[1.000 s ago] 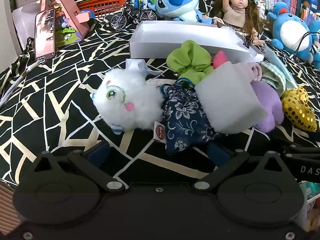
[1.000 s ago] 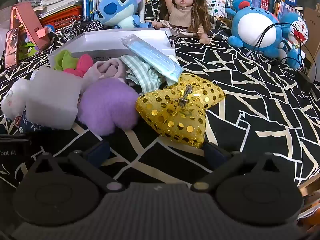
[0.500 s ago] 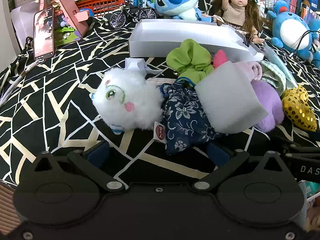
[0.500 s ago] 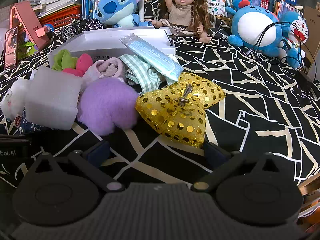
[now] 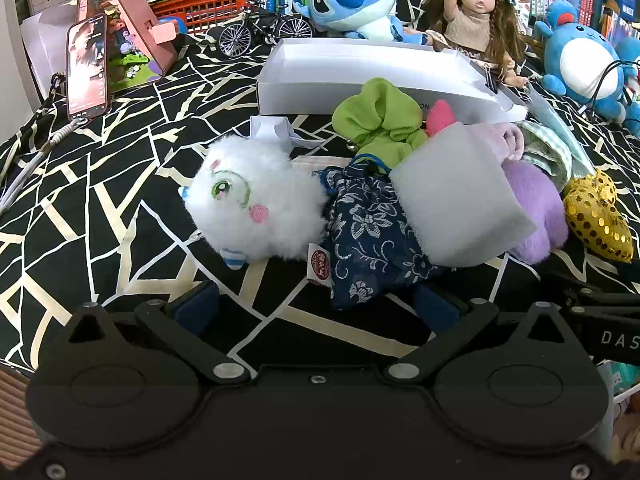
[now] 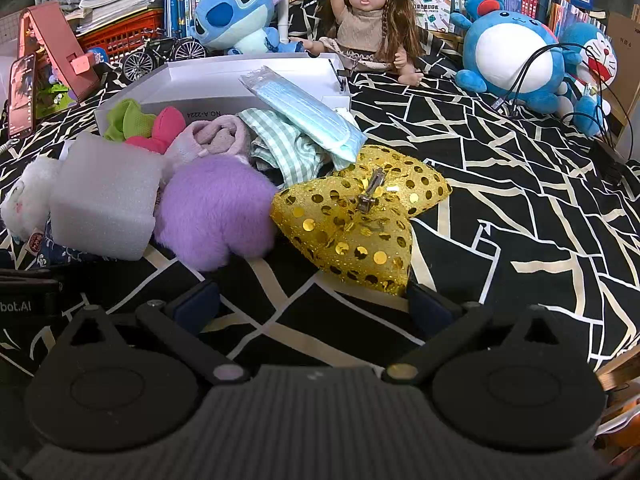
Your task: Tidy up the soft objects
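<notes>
A pile of soft things lies on the black patterned cloth in front of a white box [image 5: 360, 68]. In it are a white plush [image 5: 256, 200], a navy floral pouch [image 5: 368, 236], a grey foam block [image 5: 456, 196], a green scrunchie [image 5: 380, 120], a purple pompom [image 6: 212, 212] and a gold sequin bow [image 6: 356, 216]. A packet of blue masks [image 6: 304, 112] leans on the box edge. My left gripper [image 5: 316, 308] is open and empty, just short of the pouch. My right gripper [image 6: 312, 304] is open and empty, with its right finger by the bow.
A Stitch plush [image 5: 352, 0], a doll [image 5: 480, 12] and blue plush toys [image 6: 516, 52] stand behind the box before a row of books. A phone [image 5: 87, 68], a pink stand and a model bicycle [image 5: 264, 32] are at the back left. Cables [image 6: 608, 120] lie at right.
</notes>
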